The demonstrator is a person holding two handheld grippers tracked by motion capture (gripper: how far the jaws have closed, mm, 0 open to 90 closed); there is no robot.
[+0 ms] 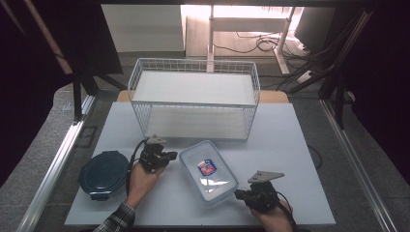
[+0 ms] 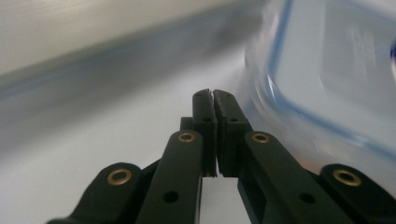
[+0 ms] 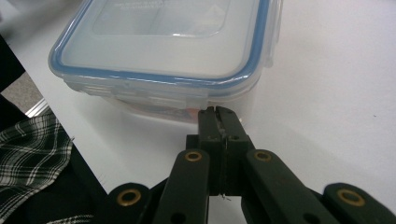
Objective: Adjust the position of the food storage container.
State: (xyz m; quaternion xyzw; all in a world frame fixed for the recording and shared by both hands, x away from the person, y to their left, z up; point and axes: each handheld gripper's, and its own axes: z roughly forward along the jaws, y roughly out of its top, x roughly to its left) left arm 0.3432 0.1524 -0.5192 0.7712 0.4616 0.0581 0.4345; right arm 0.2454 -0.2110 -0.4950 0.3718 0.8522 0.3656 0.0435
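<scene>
Where the high view looks down on the white table, a clear rectangular container with a blue-rimmed lid lies slantwise near the middle, a small red-and-blue label on its lid. The left gripper sits just beside the container's far left corner, held by the left hand, whose sleeve is plaid. The right gripper is at the container's near right end, in the right hand at the table's near edge. A round dark blue container stands left of the left hand, and a white wire basket stands behind, well apart from both grippers.

In the left gripper view, the left gripper has its jaws pressed together with nothing between them; the clear container rises just to their right (blurred, so contact probably cannot be judged).

In the right gripper view, the right gripper likewise has its jaws together and empty, their tips right against the lower edge of the container's near wall, beneath a lid latch. Plaid cloth shows at lower left.
</scene>
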